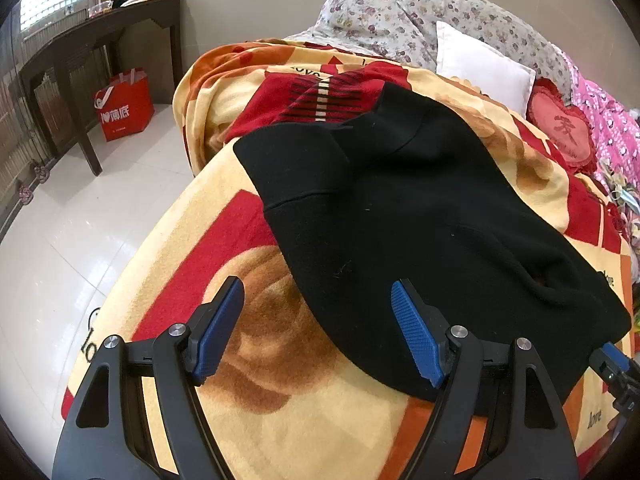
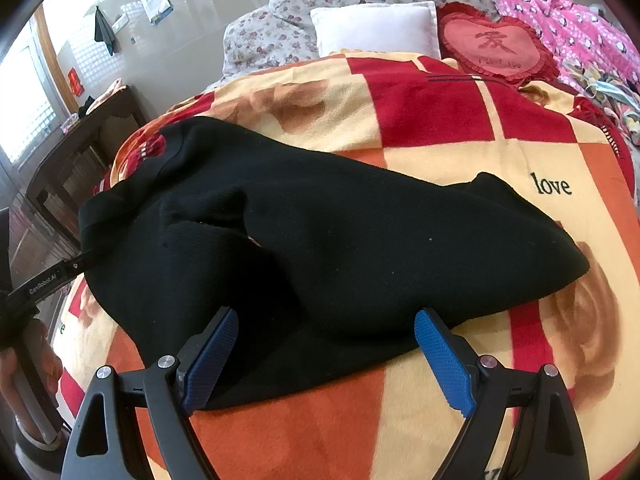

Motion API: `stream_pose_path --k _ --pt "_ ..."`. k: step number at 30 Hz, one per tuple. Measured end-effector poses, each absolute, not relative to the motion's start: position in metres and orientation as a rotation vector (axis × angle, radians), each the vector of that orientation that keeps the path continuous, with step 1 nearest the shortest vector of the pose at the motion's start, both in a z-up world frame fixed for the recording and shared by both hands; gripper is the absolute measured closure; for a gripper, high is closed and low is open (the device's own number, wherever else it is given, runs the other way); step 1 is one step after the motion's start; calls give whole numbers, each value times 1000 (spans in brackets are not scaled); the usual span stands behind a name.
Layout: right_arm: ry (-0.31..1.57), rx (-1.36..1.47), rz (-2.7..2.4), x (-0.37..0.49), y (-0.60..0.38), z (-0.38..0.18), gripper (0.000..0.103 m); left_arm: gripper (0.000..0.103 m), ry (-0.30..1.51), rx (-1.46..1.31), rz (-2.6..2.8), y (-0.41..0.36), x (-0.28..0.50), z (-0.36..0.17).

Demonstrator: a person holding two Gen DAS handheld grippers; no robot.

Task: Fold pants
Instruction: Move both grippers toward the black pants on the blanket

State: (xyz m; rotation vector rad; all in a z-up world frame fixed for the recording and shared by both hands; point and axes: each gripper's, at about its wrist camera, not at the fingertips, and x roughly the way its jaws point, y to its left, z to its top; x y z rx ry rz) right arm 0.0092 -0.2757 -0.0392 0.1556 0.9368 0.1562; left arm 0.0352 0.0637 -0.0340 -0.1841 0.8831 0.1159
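Ahead of both tongs, black pants (image 1: 400, 208) lie bunched on the bed's blanket (image 1: 280, 420), so flattening likely comes first | left tongs (image 1: 316, 330) spread, empty, right pad over the pants' near hem, seemingly lined up to grab | right tongs (image 2: 326, 358) spread, empty, straddling the near edge.
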Motion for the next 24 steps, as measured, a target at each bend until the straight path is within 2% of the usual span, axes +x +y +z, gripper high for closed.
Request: stream_pose_path --k 16,24 --pt "949 156 205 4 -271 -39 14 26 891 -205 141 79 33 -38" --pt "945 106 120 -1 -280 -40 14 26 903 -305 145 105 35 -41"
